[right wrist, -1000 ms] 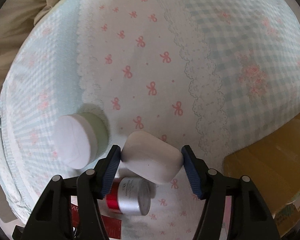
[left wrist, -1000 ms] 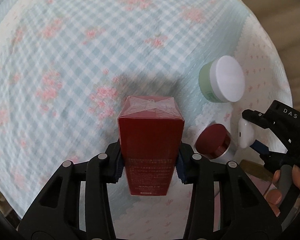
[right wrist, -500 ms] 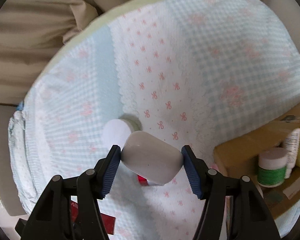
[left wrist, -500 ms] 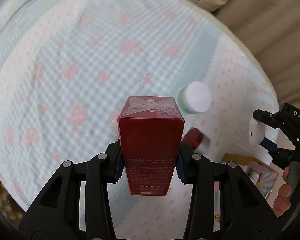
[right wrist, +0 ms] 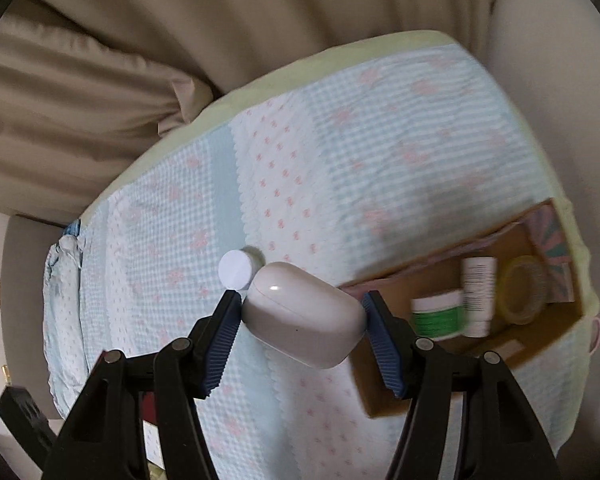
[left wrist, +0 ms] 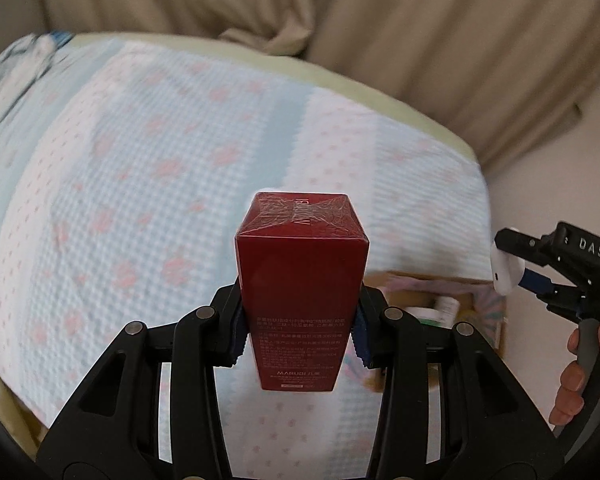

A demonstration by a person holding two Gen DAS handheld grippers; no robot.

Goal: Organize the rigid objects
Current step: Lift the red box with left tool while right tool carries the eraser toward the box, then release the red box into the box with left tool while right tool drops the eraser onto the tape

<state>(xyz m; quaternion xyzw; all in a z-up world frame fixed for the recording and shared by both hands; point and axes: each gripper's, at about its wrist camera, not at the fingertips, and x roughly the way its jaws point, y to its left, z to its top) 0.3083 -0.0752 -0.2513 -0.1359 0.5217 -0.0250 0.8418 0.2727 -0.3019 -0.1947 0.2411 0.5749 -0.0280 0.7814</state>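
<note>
Evidently both loads ride high to clear the bed [right wrist: 380, 152] — left claw [left wrist: 298, 330] clamps the red box [left wrist: 302, 292], right claw [right wrist: 302, 330] pinches the case [right wrist: 304, 314] — likely bound for the carton [right wrist: 556, 320].

Reds, whites and pastels over the bed

Dark red cellophane-wrapped carton [left wrist: 302, 280]; glossy white earbud case [right wrist: 302, 320]; pale blue gingham quilt with pink bows [right wrist: 300, 208]; brown cardboard box [right wrist: 556, 320]; beige curtains [left wrist: 380, 40].
</note>
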